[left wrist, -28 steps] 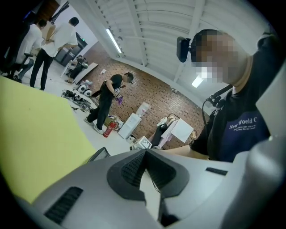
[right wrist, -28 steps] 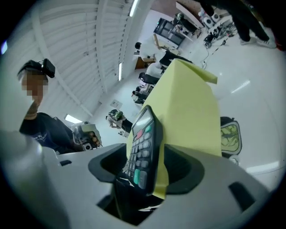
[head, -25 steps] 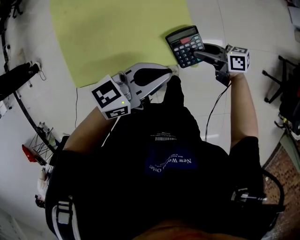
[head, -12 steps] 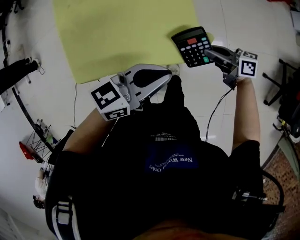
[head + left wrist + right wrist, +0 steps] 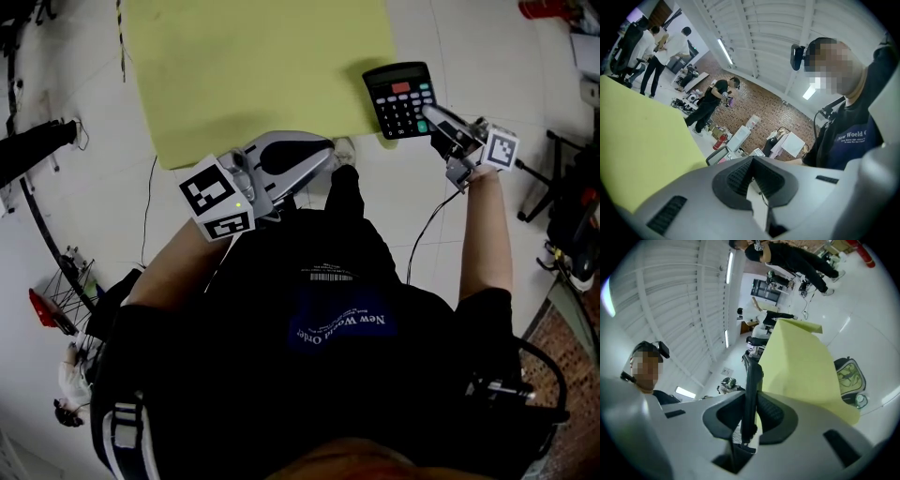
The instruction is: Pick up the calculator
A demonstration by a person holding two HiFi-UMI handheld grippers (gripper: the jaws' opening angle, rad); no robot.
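Change noted: within the last second the right claw (image 5: 433, 116) had been closing, from wide apart round the calculator (image 5: 401, 98) to a narrow set clamped on it. The right gripper view showed the calculator edge-on, a thin dark slab upright between the two pads, both pressing on its faces. In the head view the claw held it by the lower right corner. The keypad faced up and the body had turned squarer to the camera than a second before. Its left part overlapped the right edge of the yellow sheet (image 5: 262, 66) on the white floor (image 5: 450, 37).

Assessment: the grasp was made and the lift appeared to be under way. Whether the calculator was fully clear of the floor could not be confirmed from above. The hold was on one corner only, so some risk of the body swinging or slipping was judged to remain.

The left claw (image 5: 328, 153) took no part. It was held over the near edge of the sheet, well apart from the calculator. Its jaws met at the tips with nothing between them.

Writing: the person's dark shirt carried light print reading roughly "New World", with the last word unclear. A barcode-like strip sat above it. No brand or display figures could be read on the calculator. Each claw's cube bore black-and-white square markers, without text
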